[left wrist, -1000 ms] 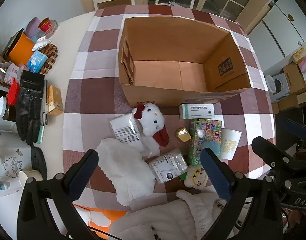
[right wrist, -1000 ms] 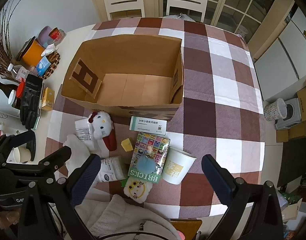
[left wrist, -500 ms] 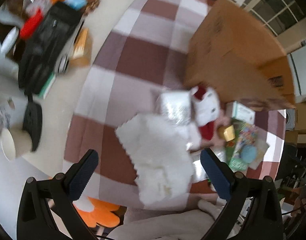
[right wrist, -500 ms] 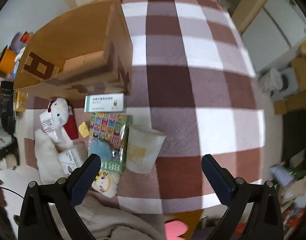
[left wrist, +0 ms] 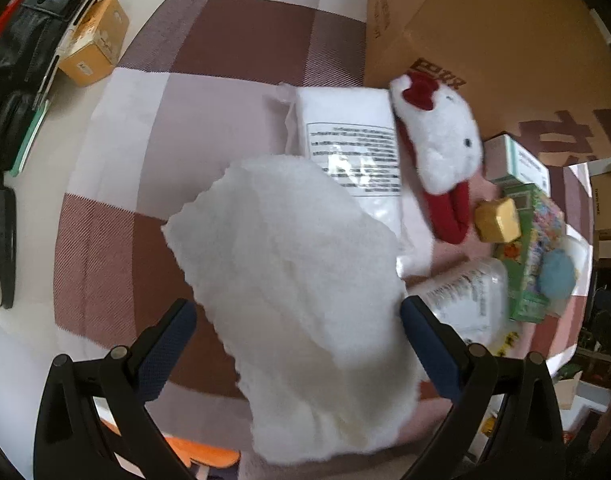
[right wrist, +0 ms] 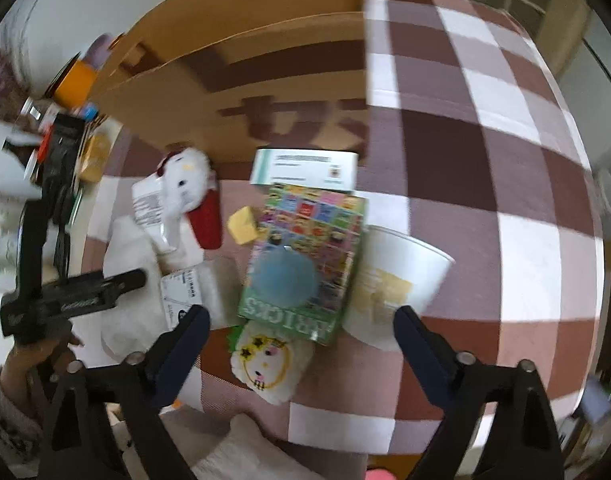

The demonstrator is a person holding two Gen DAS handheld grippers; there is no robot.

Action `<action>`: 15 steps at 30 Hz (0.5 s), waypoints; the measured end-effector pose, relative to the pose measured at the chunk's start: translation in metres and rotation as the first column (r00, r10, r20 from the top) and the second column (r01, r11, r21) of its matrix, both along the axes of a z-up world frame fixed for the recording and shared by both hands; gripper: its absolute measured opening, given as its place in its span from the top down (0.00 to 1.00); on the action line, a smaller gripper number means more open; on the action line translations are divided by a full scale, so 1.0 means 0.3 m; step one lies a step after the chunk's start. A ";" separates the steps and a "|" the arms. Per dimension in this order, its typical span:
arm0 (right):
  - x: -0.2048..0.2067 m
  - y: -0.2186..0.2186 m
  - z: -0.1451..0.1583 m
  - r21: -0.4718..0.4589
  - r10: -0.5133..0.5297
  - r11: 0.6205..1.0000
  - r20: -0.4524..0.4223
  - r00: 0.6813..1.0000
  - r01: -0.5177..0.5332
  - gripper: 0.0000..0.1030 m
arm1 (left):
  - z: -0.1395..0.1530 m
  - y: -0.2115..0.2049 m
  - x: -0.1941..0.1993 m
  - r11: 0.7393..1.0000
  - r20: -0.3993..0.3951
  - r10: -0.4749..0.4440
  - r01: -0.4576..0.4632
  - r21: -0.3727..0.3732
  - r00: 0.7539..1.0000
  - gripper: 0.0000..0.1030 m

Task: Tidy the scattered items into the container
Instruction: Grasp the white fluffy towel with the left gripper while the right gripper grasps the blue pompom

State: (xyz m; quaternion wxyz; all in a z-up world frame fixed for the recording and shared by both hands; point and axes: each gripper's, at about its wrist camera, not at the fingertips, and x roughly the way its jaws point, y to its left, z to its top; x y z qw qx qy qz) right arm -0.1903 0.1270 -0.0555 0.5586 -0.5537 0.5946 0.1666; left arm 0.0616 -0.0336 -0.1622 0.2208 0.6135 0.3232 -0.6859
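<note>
A fluffy white folded cloth (left wrist: 301, 300) fills the lower centre of the left wrist view, lying between the spread jaws of the left gripper (left wrist: 297, 344). It looks light and limp, so a pinch across a bunched fold should suit. The right gripper (right wrist: 297, 336) is closing, its jaws clear above the green bricks box (right wrist: 305, 256).

The fluffy white cloth (left wrist: 301, 300) looks soft, the brown cardboard box (left wrist: 501, 36) looks dull and smooth, the clear plastic packet (left wrist: 353, 152) shines, and the checked tablecloth (left wrist: 209, 48) looks woven.

Clutter (right wrist: 297, 240) seemingly tight against box (right wrist: 265, 80)
</note>
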 end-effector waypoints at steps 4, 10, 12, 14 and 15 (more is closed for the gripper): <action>-0.029 0.000 -0.060 -0.016 0.071 0.997 -0.012 0.997 -0.071 0.31 | -0.056 0.004 0.016 1.000 -0.006 0.014 -0.014 0.015 1.000 0.00; -0.029 -0.018 -0.132 -0.044 0.159 0.986 -0.010 0.987 -0.159 0.47 | -0.076 0.037 0.016 0.998 -0.014 -0.029 0.028 -0.048 0.999 0.00; -0.030 -0.015 -0.142 -0.041 0.193 0.980 -0.006 0.981 -0.193 0.51 | -0.077 0.055 0.008 0.995 -0.010 -0.055 0.054 -0.082 0.998 0.00; -0.020 -0.016 -0.158 -0.067 0.221 0.973 0.005 0.975 -0.220 0.59 | -0.078 0.059 0.007 0.994 -0.017 -0.050 0.048 -0.094 0.999 0.00; -0.010 -0.021 -0.166 -0.073 0.206 0.976 -0.005 0.979 -0.206 0.62 | -0.078 0.061 0.005 0.994 -0.015 -0.046 0.045 -0.098 0.999 0.00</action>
